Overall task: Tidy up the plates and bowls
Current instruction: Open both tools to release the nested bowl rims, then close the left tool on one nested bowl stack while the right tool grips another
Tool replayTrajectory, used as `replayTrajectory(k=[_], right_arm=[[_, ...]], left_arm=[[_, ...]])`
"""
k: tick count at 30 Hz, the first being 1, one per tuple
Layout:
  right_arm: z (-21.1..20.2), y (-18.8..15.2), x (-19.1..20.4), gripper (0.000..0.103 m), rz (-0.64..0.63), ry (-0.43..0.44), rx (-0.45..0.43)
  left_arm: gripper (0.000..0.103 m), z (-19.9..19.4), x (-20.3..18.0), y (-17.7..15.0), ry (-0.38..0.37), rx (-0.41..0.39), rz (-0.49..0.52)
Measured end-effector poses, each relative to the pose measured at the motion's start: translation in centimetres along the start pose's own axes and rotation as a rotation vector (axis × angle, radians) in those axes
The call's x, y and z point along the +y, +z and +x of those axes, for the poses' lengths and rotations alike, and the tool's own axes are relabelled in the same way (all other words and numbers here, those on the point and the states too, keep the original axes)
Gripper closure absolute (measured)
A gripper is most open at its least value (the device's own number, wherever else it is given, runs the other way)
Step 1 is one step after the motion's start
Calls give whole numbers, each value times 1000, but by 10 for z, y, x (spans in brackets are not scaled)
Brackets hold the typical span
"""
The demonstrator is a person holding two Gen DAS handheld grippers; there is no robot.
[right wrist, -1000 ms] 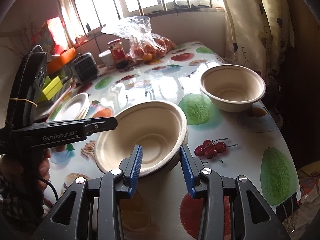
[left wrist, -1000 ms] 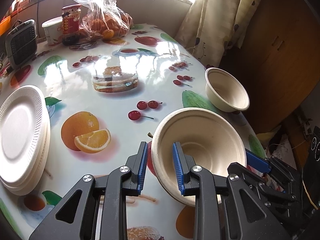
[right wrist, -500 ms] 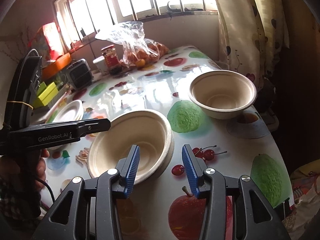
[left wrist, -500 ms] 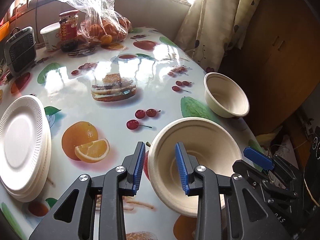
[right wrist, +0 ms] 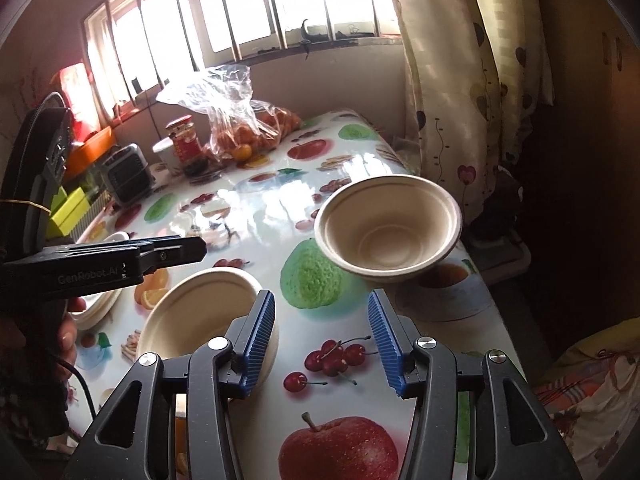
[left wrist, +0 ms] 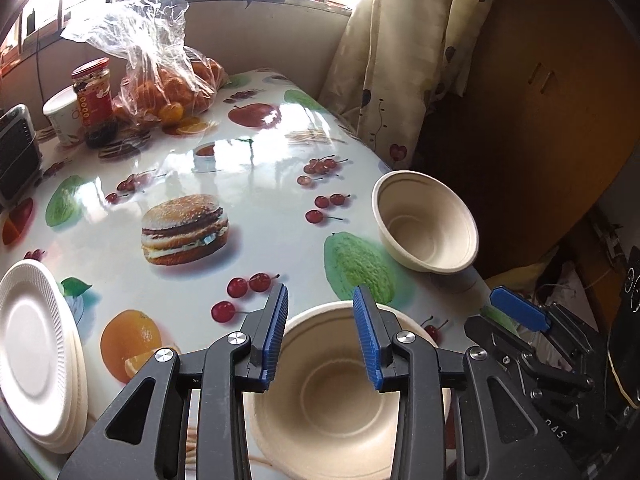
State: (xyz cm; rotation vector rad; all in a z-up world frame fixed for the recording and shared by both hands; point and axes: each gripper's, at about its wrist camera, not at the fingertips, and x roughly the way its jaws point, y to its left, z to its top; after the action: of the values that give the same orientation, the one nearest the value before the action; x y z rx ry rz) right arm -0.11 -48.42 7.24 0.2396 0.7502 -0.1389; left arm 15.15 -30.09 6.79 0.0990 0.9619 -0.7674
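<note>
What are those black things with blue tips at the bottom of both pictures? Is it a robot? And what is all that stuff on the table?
It is no robot. A person holds a pair of black tongs with blue ribbed pads in each hand, and a little camera rides on each. One picture looks along the left tongs, the other along the right tongs. Both have just been opening and hold nothing now. On the shiny fruit-print table sit a wide beige paper bowl close by, a deeper beige paper bowl near the edge by the curtain, and a stack of white foam plates. At the back are a clear plastic bag of oranges and a red-labelled glass jar.
</note>
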Motion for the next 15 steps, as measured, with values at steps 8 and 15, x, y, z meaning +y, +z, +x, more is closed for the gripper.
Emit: replayTrajectory(k=[8,15], right_arm=[[7,14,-22,54,18,-54,-2],[18,26,-44,54,44,-94,-1]], left_arm=[[68,18,-14,24,-19,13,32],[68,37,-23,42,-29,35,36]])
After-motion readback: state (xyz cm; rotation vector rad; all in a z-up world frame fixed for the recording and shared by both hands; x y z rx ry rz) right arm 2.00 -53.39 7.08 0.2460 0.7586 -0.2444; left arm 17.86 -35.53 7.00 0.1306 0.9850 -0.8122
